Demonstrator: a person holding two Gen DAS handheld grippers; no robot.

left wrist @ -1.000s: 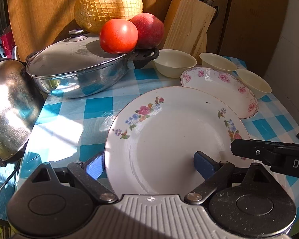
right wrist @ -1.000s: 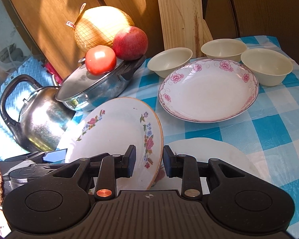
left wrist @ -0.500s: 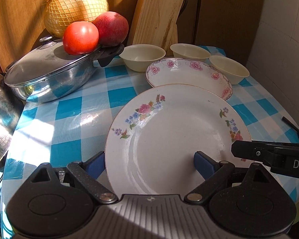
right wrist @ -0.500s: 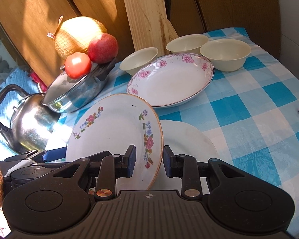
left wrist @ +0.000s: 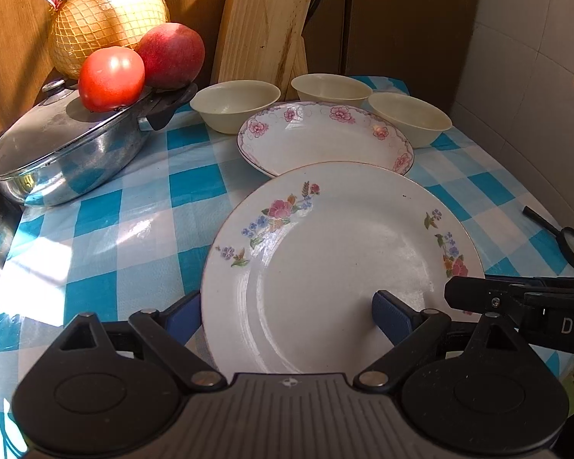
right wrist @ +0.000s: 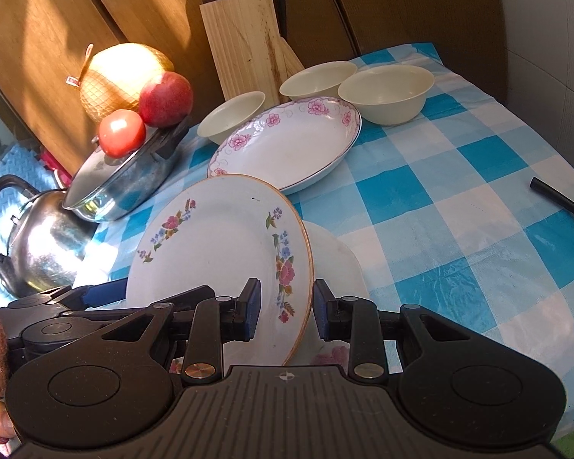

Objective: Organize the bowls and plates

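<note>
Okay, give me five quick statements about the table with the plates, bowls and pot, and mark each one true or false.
1. Three cream bowls stand on the table. True.
2. The flowered plate lies flat on the checked cloth. False: it is tilted on edge, its rim between the right gripper's fingers.
3. A tomato sits on the pot lid. True.
4. The pink-rimmed dish holds a bowl. False: it is empty.
5. The kettle stands right of the bowls. False: it is at the far left, beside the pot.
</note>
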